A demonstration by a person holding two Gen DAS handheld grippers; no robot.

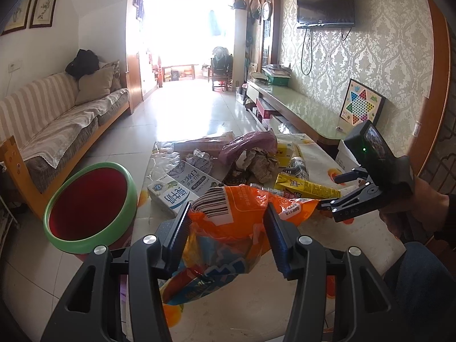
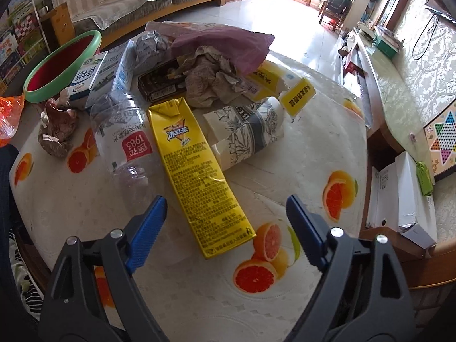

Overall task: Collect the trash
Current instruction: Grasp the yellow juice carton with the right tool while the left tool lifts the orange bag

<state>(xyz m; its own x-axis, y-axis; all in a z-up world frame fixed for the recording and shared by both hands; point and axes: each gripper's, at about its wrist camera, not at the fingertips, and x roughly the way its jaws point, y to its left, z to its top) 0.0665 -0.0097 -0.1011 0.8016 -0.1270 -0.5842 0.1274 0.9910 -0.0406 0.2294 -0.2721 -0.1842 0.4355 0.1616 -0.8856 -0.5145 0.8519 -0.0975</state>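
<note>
My left gripper [image 1: 228, 216] is shut on a crumpled orange snack bag [image 1: 236, 213], held above the table's near edge. My right gripper [image 2: 225, 202] hovers open over the near end of a yellow drink carton [image 2: 193, 165] lying flat; its pads do not touch it. From the left wrist view the right gripper [image 1: 332, 192] is at the right, held by a hand. Beside the carton lie a clear plastic bottle [image 2: 125, 145], a patterned paper cup [image 2: 248, 131], a milk box [image 2: 94, 77], crumpled paper [image 2: 211, 77] and a purple bag [image 2: 228, 45].
A red bin with a green rim [image 1: 88, 202] stands on the floor left of the table [image 2: 285, 299], which has a fruit-print cloth. A sofa [image 1: 57, 119] lines the left wall. A low cabinet [image 1: 299, 108] and white boxes [image 2: 399, 199] are on the right.
</note>
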